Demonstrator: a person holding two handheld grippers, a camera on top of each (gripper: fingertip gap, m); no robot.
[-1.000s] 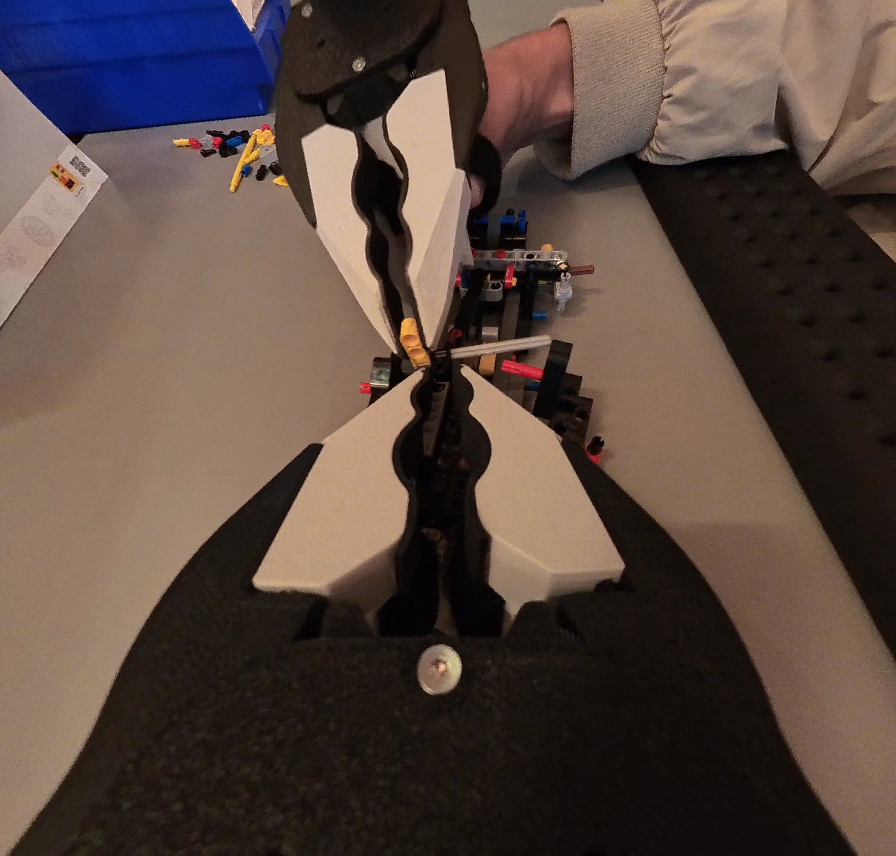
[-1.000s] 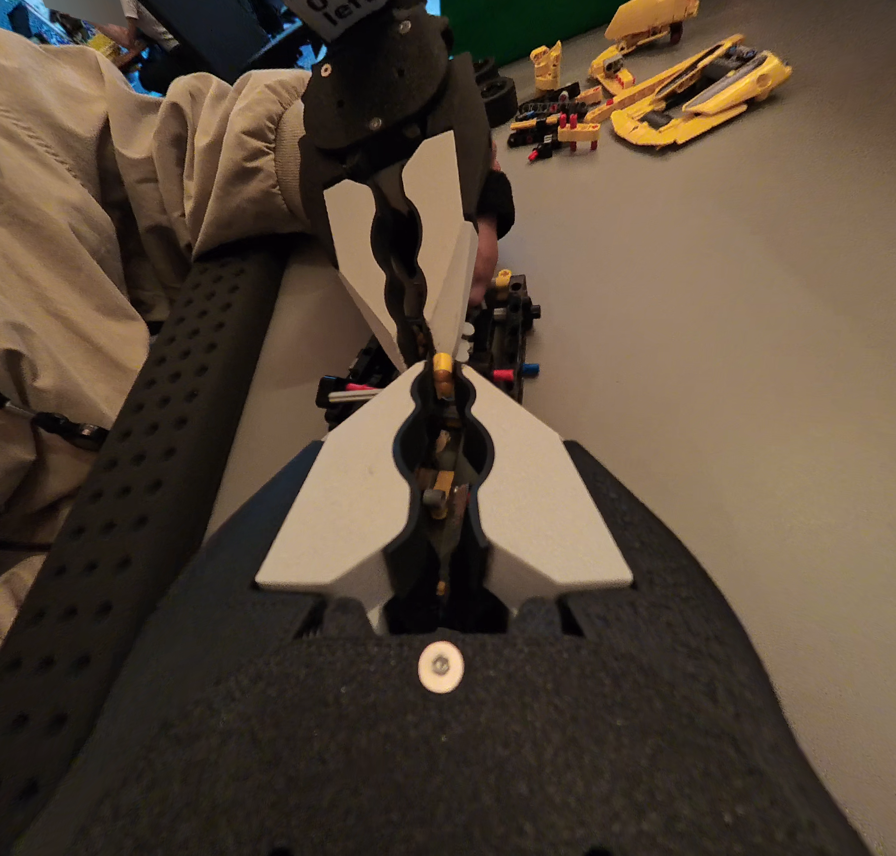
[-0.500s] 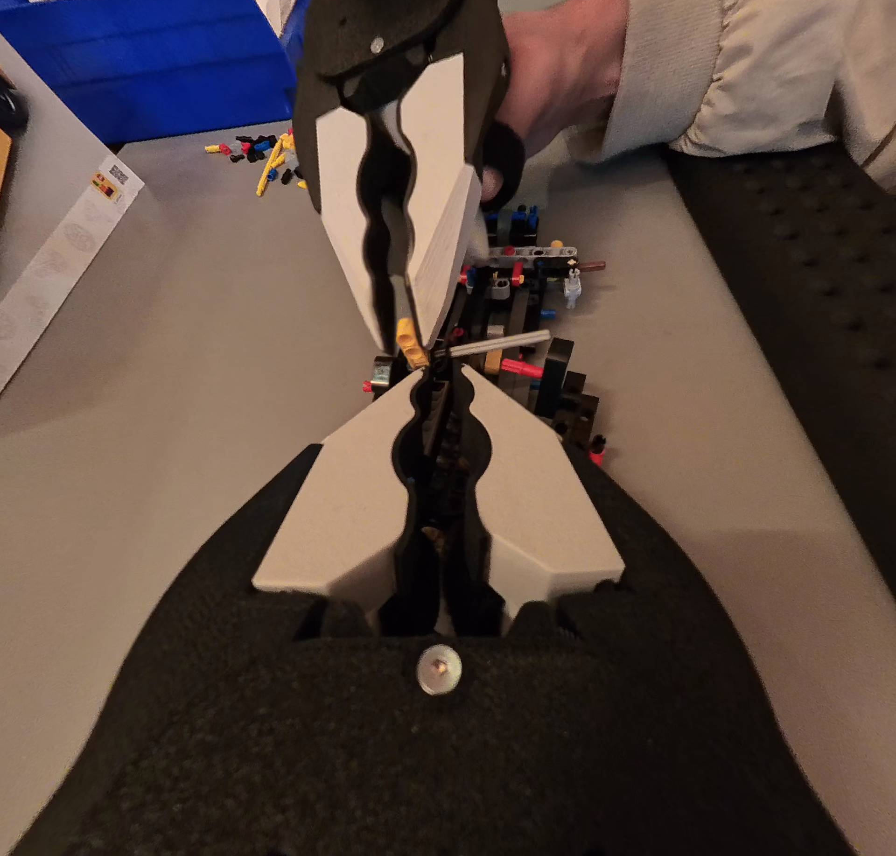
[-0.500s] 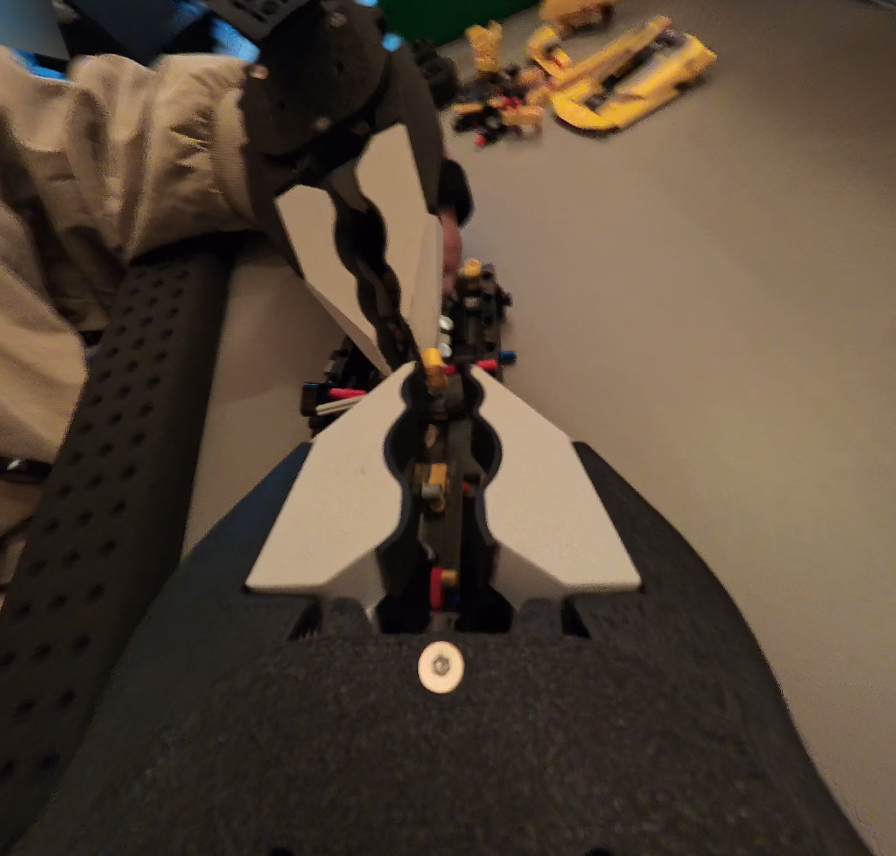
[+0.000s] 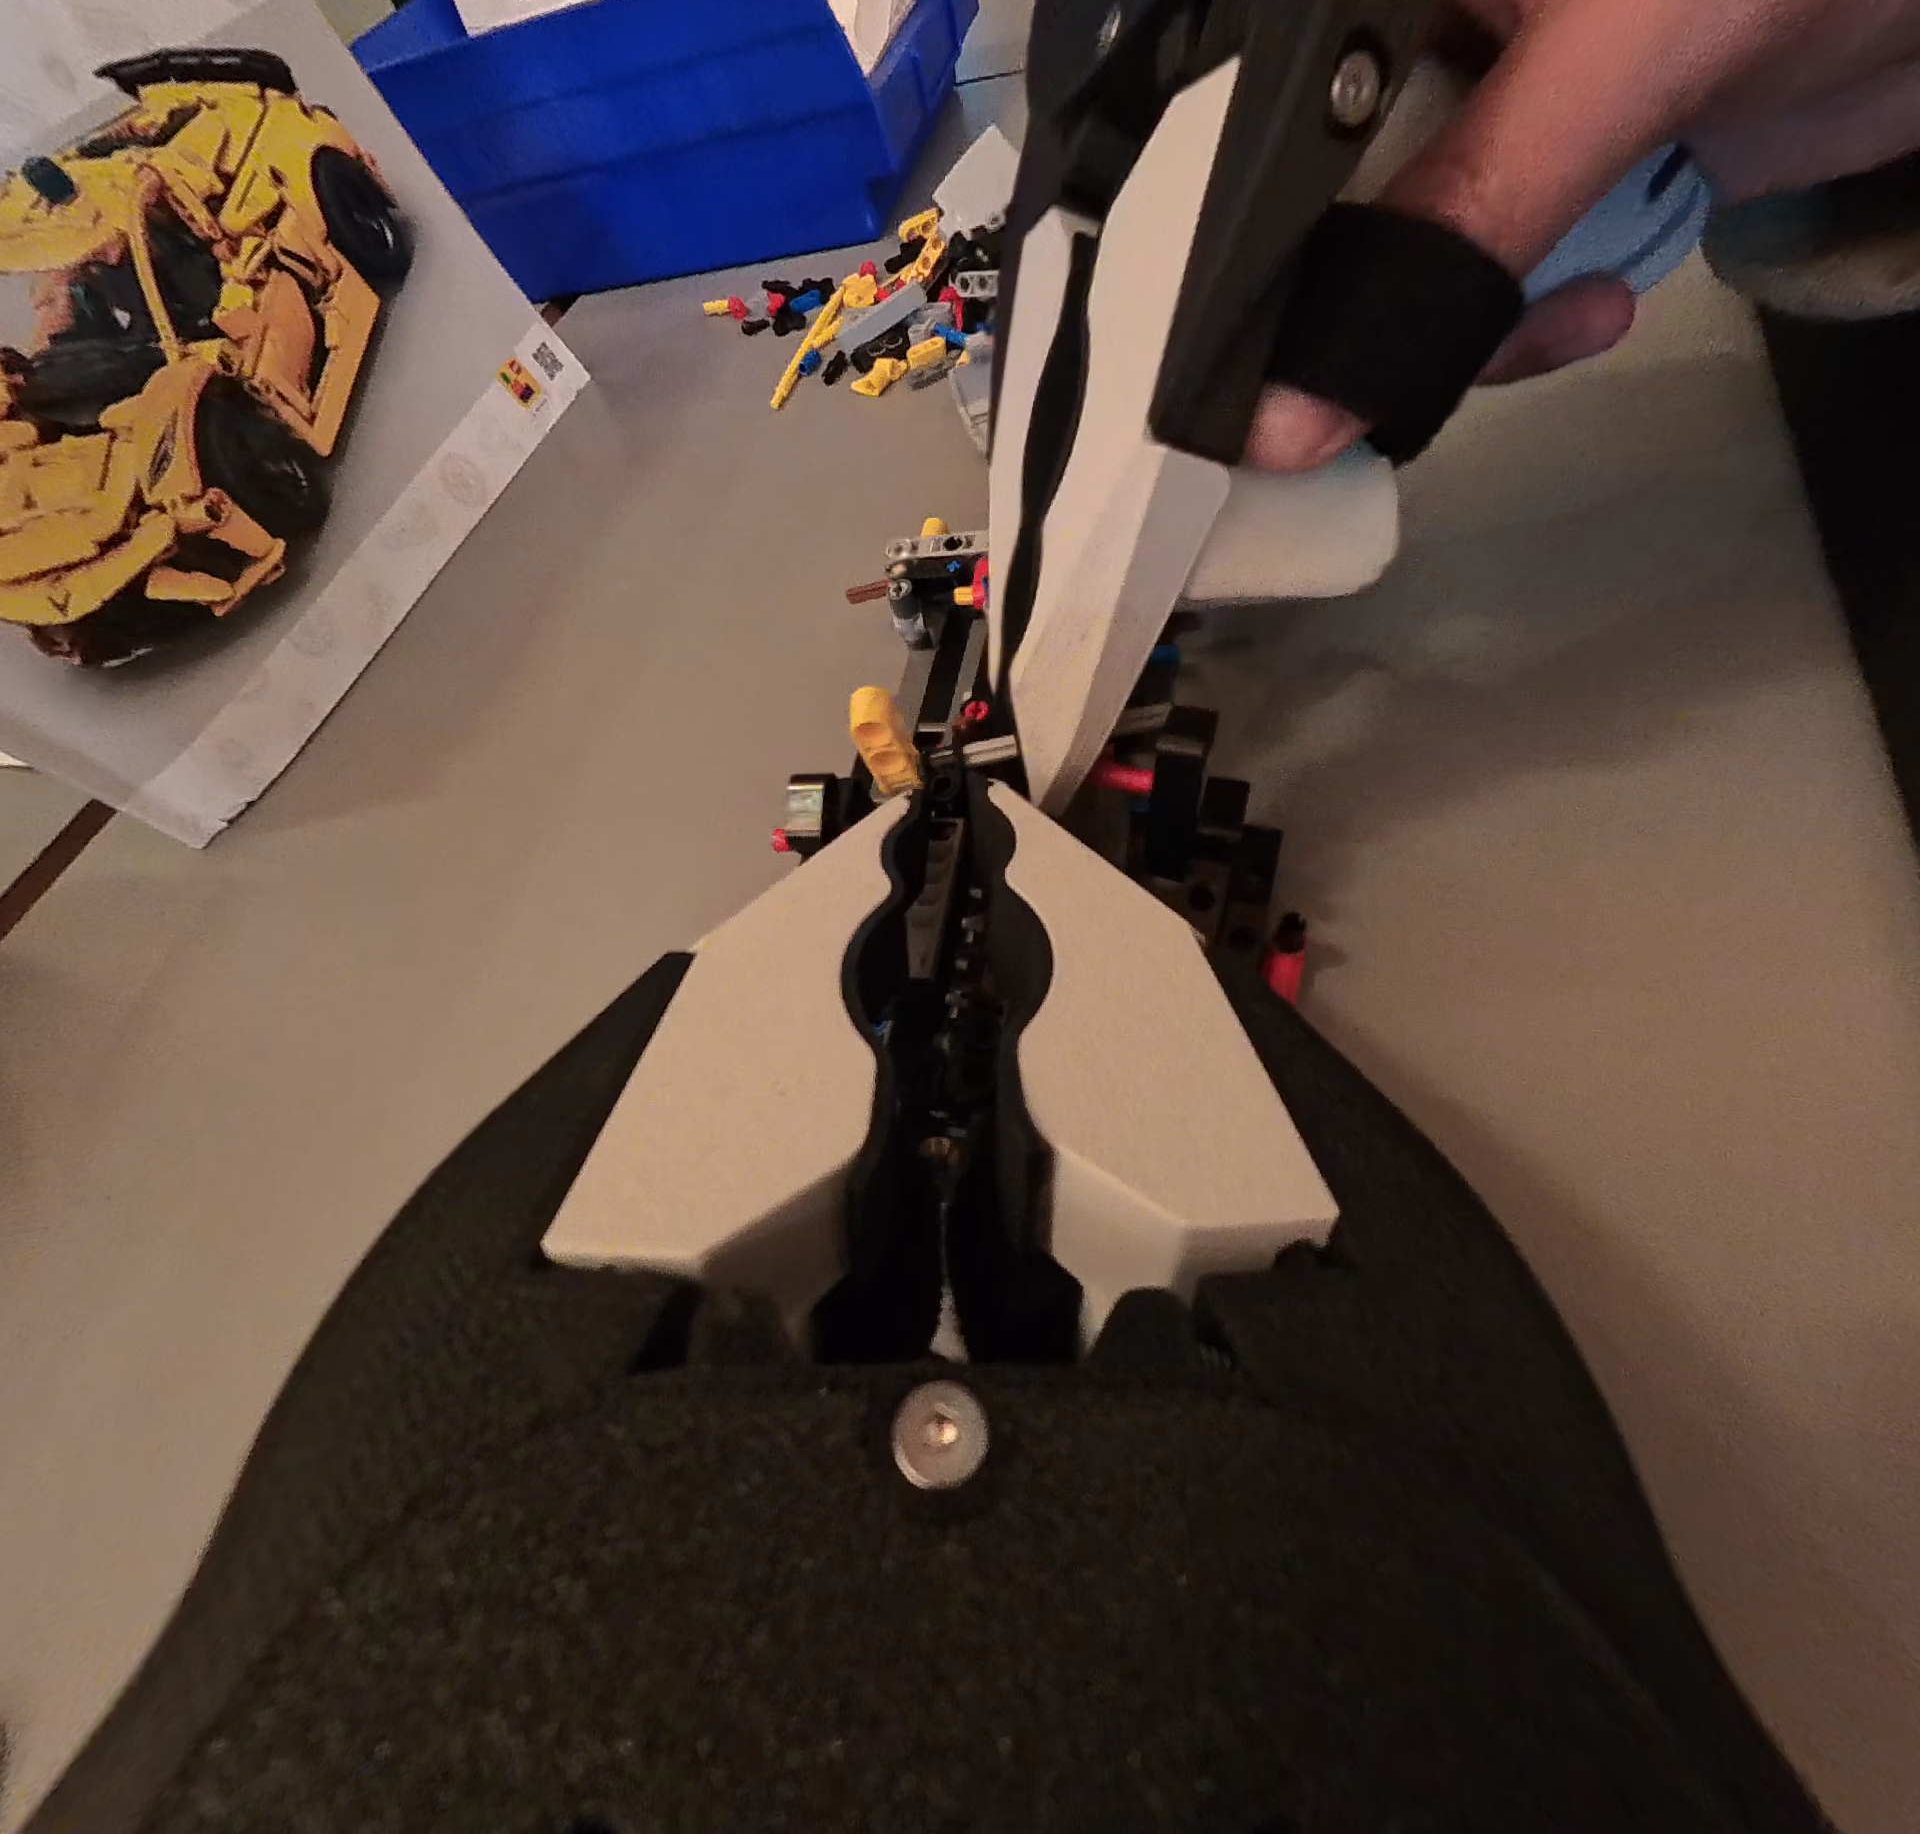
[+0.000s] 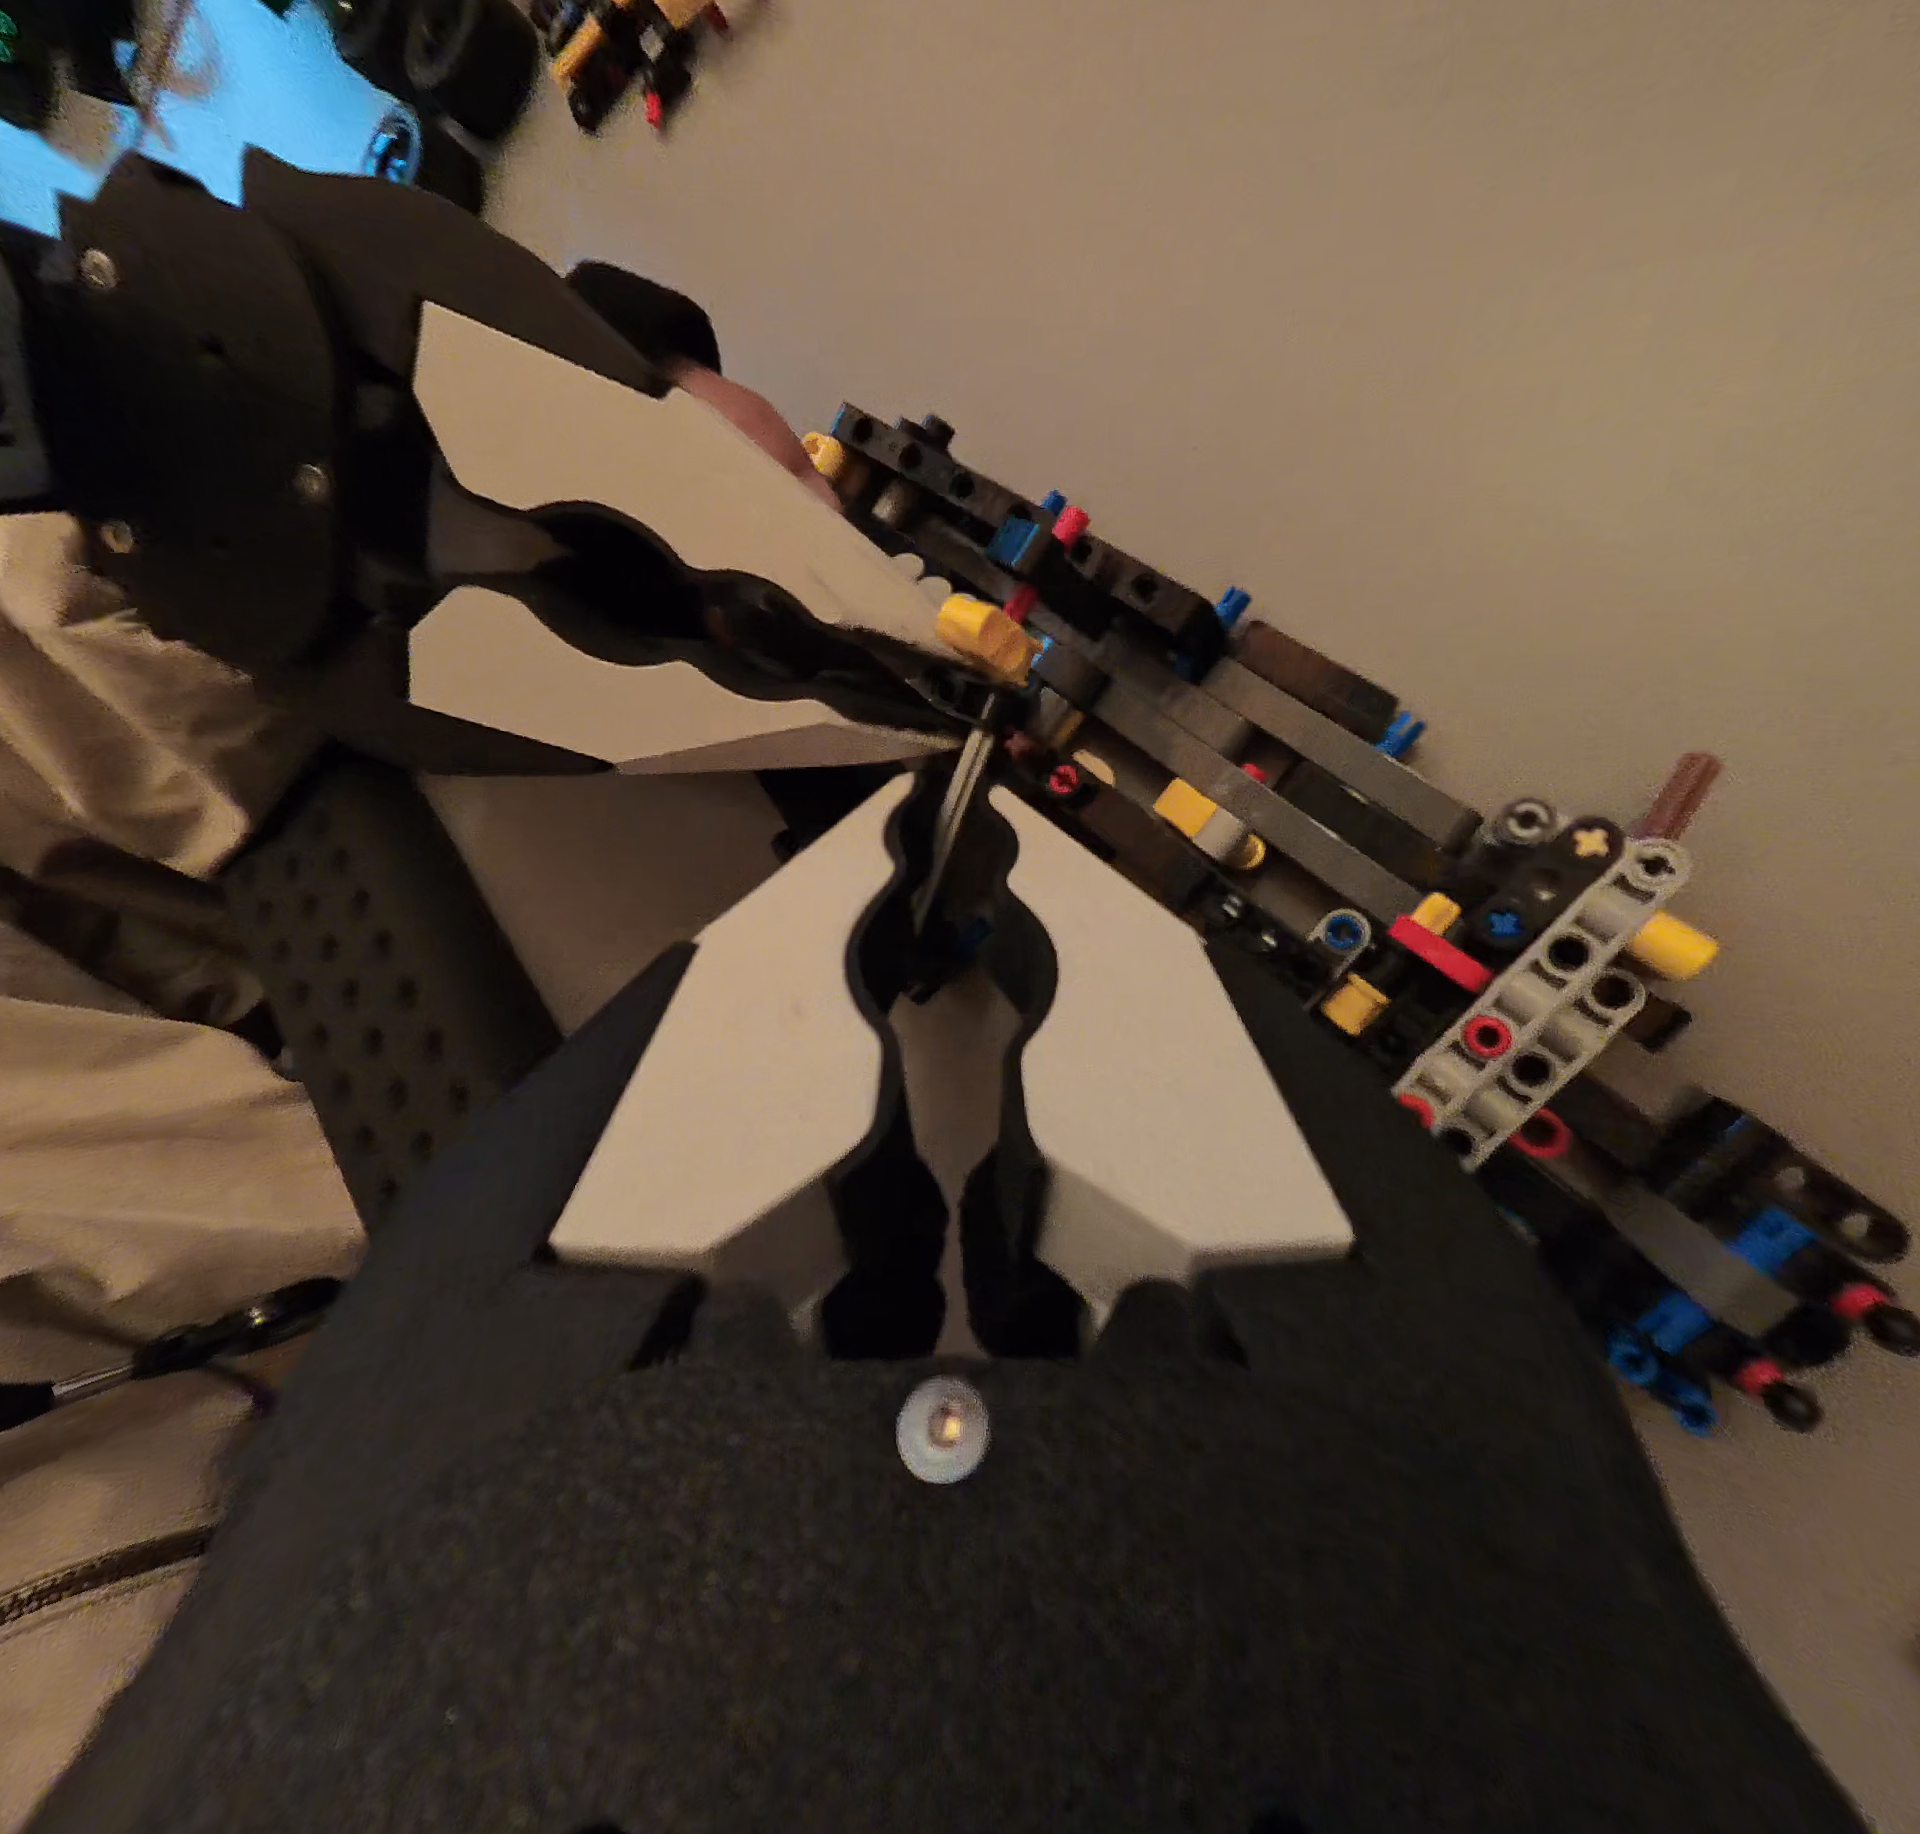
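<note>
Two white-fingered black grippers, left gripper (image 5: 961,797) and right gripper (image 6: 951,797), each clamp one black brick-built beam frame (image 6: 1299,808) on the grey matte tabletop (image 6: 1351,278).

Loose parts (image 5: 883,319) before bin (image 5: 665,122)

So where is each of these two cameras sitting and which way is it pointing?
Left wrist view: on the left gripper, looking along its fingers over the brick frame toward a blue bin; the right gripper and a hand show.
Right wrist view: on the right gripper, tilted, facing the frame; the left gripper and a beige sleeve show.
Shared: both grippers meeting tip to tip at the frame's yellow piece on the grey table.
</note>
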